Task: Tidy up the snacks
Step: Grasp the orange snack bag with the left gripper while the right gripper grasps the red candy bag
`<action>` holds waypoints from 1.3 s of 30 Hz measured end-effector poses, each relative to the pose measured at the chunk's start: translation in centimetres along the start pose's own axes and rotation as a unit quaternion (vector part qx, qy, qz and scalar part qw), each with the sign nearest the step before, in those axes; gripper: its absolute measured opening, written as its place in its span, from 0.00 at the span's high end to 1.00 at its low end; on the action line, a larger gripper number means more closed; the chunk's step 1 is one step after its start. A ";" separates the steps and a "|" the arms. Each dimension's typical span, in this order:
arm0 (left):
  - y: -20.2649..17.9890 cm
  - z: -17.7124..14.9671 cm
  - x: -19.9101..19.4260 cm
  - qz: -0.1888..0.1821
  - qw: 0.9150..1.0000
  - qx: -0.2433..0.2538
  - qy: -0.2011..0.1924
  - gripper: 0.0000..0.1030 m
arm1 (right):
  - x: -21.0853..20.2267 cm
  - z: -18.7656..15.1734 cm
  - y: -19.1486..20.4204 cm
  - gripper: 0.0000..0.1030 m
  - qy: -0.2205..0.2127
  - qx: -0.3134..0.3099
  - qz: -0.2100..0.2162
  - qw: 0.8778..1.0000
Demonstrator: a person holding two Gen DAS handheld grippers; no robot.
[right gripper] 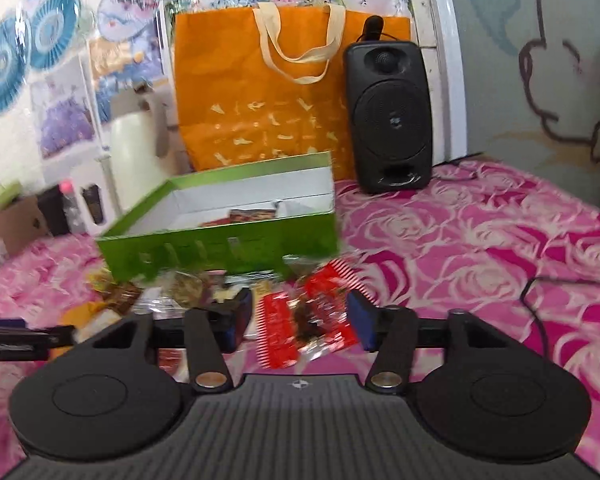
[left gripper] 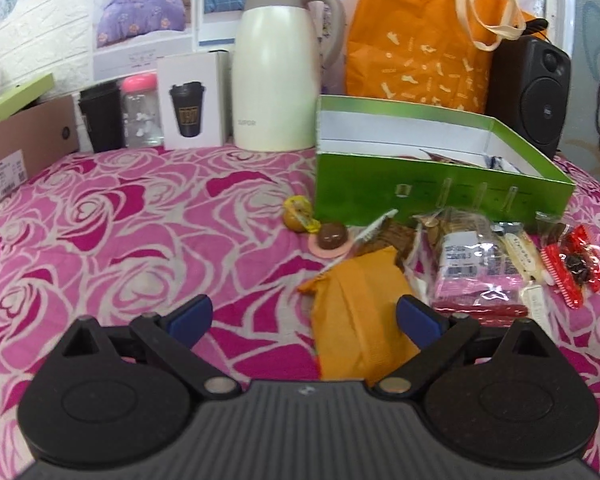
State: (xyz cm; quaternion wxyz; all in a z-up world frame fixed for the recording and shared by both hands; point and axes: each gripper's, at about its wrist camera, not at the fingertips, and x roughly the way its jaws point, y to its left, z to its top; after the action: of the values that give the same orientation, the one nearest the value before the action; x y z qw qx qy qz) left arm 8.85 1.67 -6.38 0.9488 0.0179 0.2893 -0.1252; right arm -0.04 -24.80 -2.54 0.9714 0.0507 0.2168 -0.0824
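Right gripper (right gripper: 300,320) straddles upright red packet (right gripper: 304,320).

The left gripper (left gripper: 304,316) hangs low with its blue-padded fingers (left gripper: 190,314) spread wide. The right gripper (right gripper: 300,320) is also low, its jaws parted.

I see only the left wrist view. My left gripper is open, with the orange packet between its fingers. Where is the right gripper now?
Observer: The right gripper is open, with one finger on each side of the red striped packet; it is not closed on it.
Operator: Is anything lying near it on its right side?
Observer: Yes, a thin black cable lies on the pink cloth to its right, apart from the fingers.
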 end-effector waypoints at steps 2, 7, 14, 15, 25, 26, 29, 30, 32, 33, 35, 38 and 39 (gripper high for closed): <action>-0.6 -0.1 0.4 -0.013 1.000 0.008 0.003 0.05 | 1.1 0.2 0.0 0.00 0.001 -0.030 -0.033 0.999; -1.9 -0.6 1.9 -0.036 0.998 0.031 0.027 0.04 | 4.9 0.2 -0.8 0.00 0.066 -0.020 -0.012 0.998; -1.1 -0.4 1.7 -0.059 0.998 0.007 0.019 0.11 | 6.1 -0.3 -1.1 0.11 0.109 -0.002 0.023 0.994; -1.0 -0.4 1.4 -0.068 0.998 0.002 0.016 0.21 | 5.9 -0.3 -1.1 0.27 0.110 0.001 0.036 0.993; 0.1 -0.9 -0.8 -0.136 0.990 -0.029 0.020 0.67 | 2.5 -0.7 -0.4 0.65 0.063 0.005 0.061 0.996; 0.2 -0.9 -1.0 -0.136 0.990 -0.031 0.020 0.67 | 2.0 -0.8 -0.2 0.66 0.058 0.004 0.063 0.996; 0.7 -0.9 -1.8 -0.132 0.990 -0.036 0.022 0.68 | 0.9 -0.7 0.4 0.67 0.039 -0.007 0.056 0.998; 0.7 -0.9 -2.1 -0.128 0.991 -0.033 0.020 0.69 | 0.5 -0.6 0.6 0.67 0.031 -0.011 0.054 0.998; 0.8 -0.7 -3.0 -0.114 0.993 -0.033 0.013 0.74 | -0.4 -0.3 0.8 0.66 0.014 -0.010 0.054 0.998; 0.9 -0.6 -3.5 -0.109 0.994 -0.033 0.008 0.76 | -0.7 -0.1 0.9 0.67 0.007 -0.008 0.059 0.998; 1.2 -0.3 -4.3 -0.098 0.995 -0.035 -0.002 0.80 | -1.4 0.2 1.0 0.67 -0.005 0.002 0.068 0.998; 1.4 0.2 -5.1 -0.091 0.995 -0.035 -0.012 0.89 | -2.0 0.4 1.4 0.67 -0.012 0.016 0.092 0.996; 1.4 0.3 -5.2 -0.091 0.995 -0.032 -0.013 0.89 | -2.1 0.4 1.7 0.67 -0.012 0.019 0.101 0.995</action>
State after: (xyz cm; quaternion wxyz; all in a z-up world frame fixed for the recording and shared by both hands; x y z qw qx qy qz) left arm 5.22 4.18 -3.31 0.9374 -0.0407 0.2809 -0.2019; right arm -1.48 -22.92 -1.14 0.9762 0.0895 0.1974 0.0114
